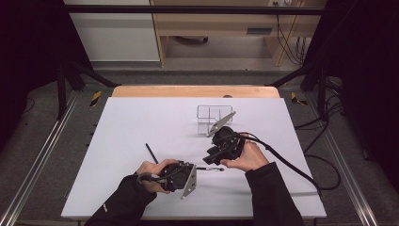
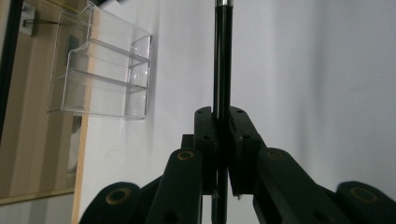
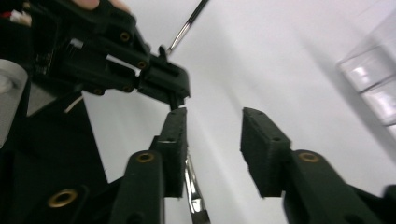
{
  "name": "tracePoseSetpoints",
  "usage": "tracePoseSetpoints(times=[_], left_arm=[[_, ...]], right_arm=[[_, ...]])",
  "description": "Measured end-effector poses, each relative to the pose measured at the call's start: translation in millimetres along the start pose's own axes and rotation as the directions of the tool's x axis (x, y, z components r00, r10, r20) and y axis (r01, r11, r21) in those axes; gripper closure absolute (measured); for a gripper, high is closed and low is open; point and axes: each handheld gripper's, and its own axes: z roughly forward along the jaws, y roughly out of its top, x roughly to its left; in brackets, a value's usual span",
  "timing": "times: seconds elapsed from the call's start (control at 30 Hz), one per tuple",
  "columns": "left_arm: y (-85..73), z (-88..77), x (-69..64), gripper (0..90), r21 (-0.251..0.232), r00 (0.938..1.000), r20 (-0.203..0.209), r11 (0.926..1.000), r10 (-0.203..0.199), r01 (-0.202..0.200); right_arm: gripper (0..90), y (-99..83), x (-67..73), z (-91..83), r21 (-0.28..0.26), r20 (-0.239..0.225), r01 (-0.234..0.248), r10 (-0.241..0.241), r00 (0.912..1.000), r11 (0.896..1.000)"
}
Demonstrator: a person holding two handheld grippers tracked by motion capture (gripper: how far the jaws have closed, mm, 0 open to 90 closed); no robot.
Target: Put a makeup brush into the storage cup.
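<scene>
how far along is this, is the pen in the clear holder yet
Not yet. Done so far: the left gripper is shut on one black pen, holding it just above the white table. In hand: the right gripper stands open beside that pen, nothing between its pads. Left: the clear holder looks empty, and a second black pen lies on the table.

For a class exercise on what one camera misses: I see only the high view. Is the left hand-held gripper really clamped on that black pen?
Observer: Yes. In the left gripper view, the left hand-held gripper is shut on the black pen, with both pads pressed against its barrel.
Operator: Does the right one grip it too?
Observer: No. In the right gripper view, the right hand-held gripper stands open. The pen's silver end lies beside one finger and is not pinched.
</scene>
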Motion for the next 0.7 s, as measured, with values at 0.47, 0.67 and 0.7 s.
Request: tracePoseSetpoints(times=[0.47, 0.67, 0.7], left_arm=[[-15.5, -1.5, -0.4, 82.8, -0.004, 0.9837, 0.019, 0.9839, -0.179, 0.179], [-20.0, -1.4, -0.9, 82.8, -0.012, 0.9649, 0.009, 0.9649, -0.262, 0.262], [-21.0, -1.5, -0.6, 82.8, -0.013, 0.96, 0.008, 0.9599, -0.28, 0.28]], right_arm=[[32.1, -21.4, -7.0, -23.6, -0.193, 0.136, -0.036, 0.063, 0.9888, 0.98], [22.0, -31.0, -8.1, -24.5, -0.249, 0.186, -0.043, 0.091, 0.9782, 0.968], [20.8, -32.2, -8.1, -24.8, -0.257, 0.189, -0.047, 0.097, 0.9772, 0.965]])
